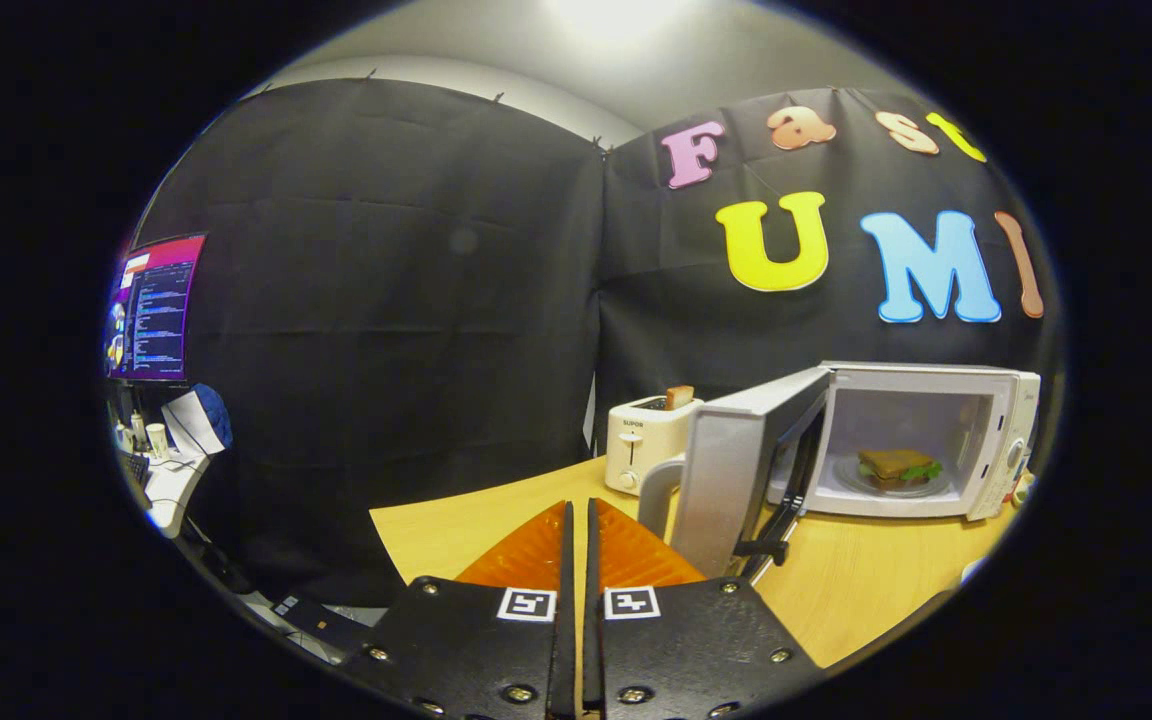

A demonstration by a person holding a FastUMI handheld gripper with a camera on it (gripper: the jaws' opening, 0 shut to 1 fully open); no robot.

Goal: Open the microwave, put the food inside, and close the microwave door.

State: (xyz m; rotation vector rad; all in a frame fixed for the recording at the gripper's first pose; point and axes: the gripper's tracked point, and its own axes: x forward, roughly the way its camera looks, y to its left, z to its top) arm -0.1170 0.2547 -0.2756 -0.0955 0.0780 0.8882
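Gripper view — tongs (577, 520) closed, empty.

The one word that reads is "SUPOR", printed small and dark near the top of the front face of the white plastic two-slot toaster (644, 440), which stands on the pale wooden bench (866, 580) just beside the swung-open door of the white microwave oven (921, 440).

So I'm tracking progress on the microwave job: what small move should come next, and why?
Probably swing the hand-held gripper, its fingers nearly closed on nothing, right against the outside of the open door to push it closed: the sandwich already sits on its plate inside the microwave.
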